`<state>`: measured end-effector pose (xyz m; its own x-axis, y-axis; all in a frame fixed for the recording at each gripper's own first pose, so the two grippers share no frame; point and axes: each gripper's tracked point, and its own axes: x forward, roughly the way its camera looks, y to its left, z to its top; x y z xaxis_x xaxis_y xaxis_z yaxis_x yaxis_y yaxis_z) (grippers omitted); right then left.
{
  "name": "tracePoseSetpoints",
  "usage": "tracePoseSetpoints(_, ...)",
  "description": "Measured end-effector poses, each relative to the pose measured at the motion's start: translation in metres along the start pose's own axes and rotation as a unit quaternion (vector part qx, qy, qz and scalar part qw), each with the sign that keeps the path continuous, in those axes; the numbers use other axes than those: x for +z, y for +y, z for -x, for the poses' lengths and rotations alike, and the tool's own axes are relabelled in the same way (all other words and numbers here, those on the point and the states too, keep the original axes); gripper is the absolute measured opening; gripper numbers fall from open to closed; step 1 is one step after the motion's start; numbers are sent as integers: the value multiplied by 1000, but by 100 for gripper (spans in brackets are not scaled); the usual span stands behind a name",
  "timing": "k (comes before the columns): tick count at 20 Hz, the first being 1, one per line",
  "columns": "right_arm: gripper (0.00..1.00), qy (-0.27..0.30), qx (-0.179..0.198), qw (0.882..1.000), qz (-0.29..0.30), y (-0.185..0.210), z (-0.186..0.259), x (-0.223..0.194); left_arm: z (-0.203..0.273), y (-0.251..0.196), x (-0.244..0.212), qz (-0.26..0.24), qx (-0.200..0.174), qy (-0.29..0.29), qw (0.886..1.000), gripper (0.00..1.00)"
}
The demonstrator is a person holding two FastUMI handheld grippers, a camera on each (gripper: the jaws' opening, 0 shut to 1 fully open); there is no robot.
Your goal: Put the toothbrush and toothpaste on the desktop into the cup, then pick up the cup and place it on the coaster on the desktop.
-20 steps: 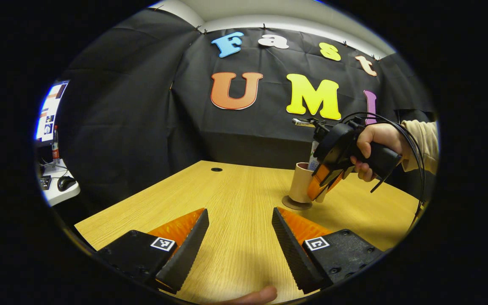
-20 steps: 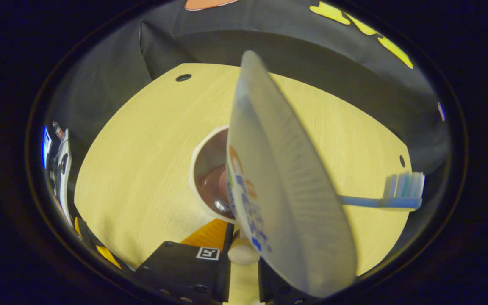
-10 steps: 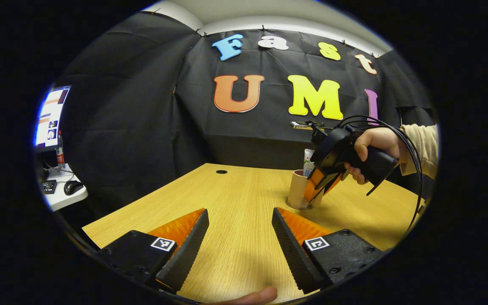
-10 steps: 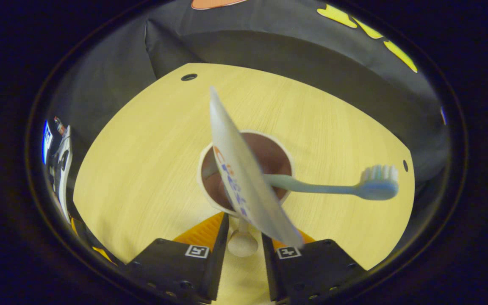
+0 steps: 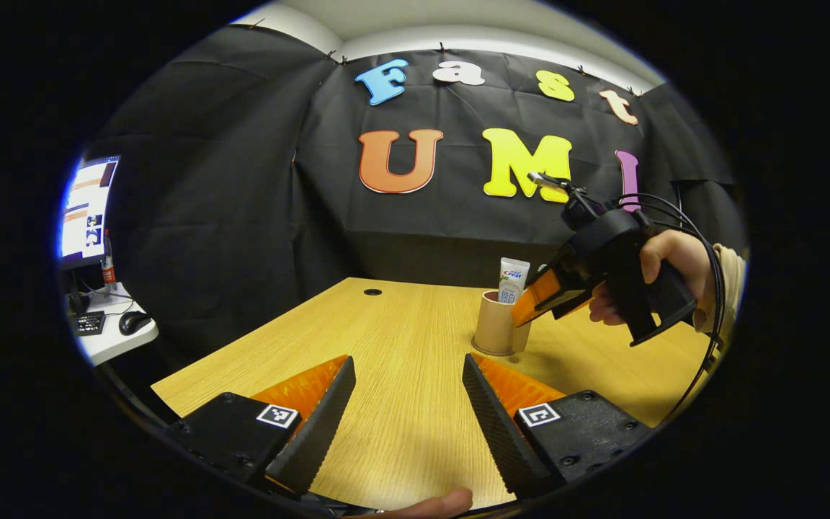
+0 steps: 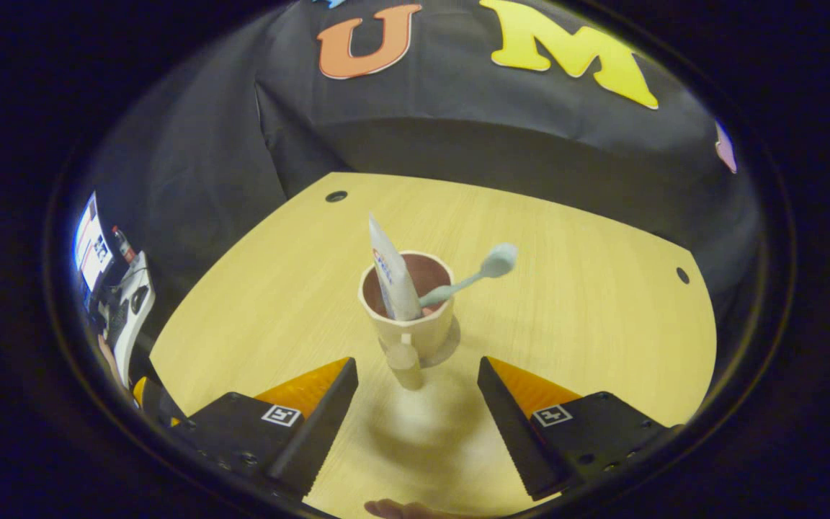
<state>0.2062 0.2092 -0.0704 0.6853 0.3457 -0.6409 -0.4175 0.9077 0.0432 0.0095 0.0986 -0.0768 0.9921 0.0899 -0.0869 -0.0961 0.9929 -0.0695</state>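
Note:
A tan cup stands upright on a round coaster on the wooden table. A white toothpaste tube sticks up out of it. In the right gripper view the cup holds the toothpaste tube and a pale toothbrush leaning right, and its handle faces me. My right gripper is open, a little back from the handle and touching nothing. From the left gripper view the right gripper hovers just right of the cup in a hand. My left gripper is open over bare table.
A side desk with a monitor, keyboard and mouse stands off to the left. The tabletop has cable holes at the back left and right edge. A fingertip shows at the bottom edge.
My right gripper set the cup down, opened off its handle and pulled back and up. The cup now stands upright by itself. My left gripper barely moved.

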Motion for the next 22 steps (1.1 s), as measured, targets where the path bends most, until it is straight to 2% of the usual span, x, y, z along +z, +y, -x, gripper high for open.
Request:
tracePoseSetpoints(4, 99, -80, 1, 997, 3, -24, 57, -17, 19, -10, 15, -17, 6, -18, 1000, 95)
tracePoseSetpoints(7, 98, -136, -29, 990, 8, -54, 101, -37, 33, -20, 25, -10, 3, -33, 999, 95)
tracePoseSetpoints(10, 96, -181, -36, 983, -14, -65, 152, -60, 43, -39, 32, 7, -13, -37, 999, 95)
tracePoseSetpoints(13, 98, -234, -59, 970, -6, -75, 204, -80, 56, -58, 39, 14, -24, -45, 999, 95)
tracePoseSetpoints(15, 98, -268, -88, 959, -3, -81, 232, -95, 64, -69, 45, 12, -30, -52, 998, 95)
tracePoseSetpoints(20, 99, -322, -117, 940, 1, -84, 284, -136, 86, -96, 53, 9, -51, -67, 996, 95)
tracePoseSetpoints(22, 99, -341, -140, 930, 0, -92, 303, -148, 94, -106, 55, 3, -60, -72, 996, 95)
